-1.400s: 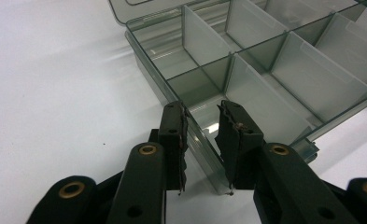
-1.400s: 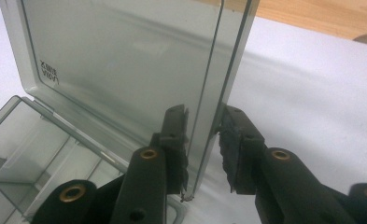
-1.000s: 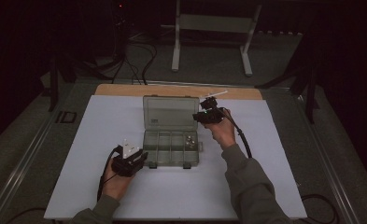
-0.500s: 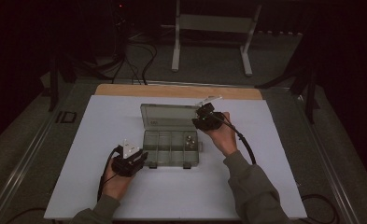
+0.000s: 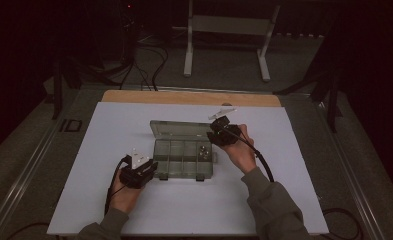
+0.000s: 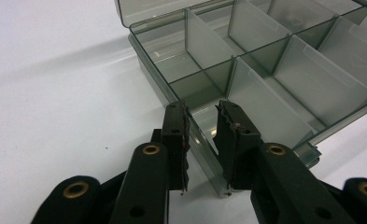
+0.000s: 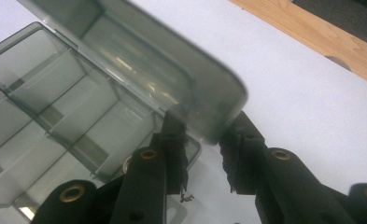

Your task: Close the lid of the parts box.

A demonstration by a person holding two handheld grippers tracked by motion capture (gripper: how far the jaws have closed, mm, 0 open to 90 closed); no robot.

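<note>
1. High view: a smoky grey translucent plastic compartment box (image 5: 185, 159) sits mid-way across the white table sheet (image 5: 109, 130), its hinged lid (image 5: 181, 129) raised at the far edge. The left gripper (image 5: 145, 169) is at the box's near left corner; the right gripper (image 5: 215, 131) is up at the lid's right end. Small metal bits (image 5: 203, 150) lie in one right-hand compartment. A wooden strip (image 5: 189, 98) borders the far edge of the sheet.

2. Left gripper view: the black jaws straddle the box's thin front wall (image 6: 204, 149) at the corner, closed in on it from either side, with a little gap showing on the inner side; they have just tightened a touch. I judge this a steadying pinch. The wall is thin, hard and glossy, so it could slip; a corner is the stiffest spot to hold.

3. Right gripper view: the jaws are set either side of the lid's rounded corner (image 7: 218, 107), apparently pinching its edge. The lid is blurred, but its corner clearly runs between the jaws. The box is likely light and rigid, with brittle hinges, so the lid wants gentle swinging, not forcing.
</note>
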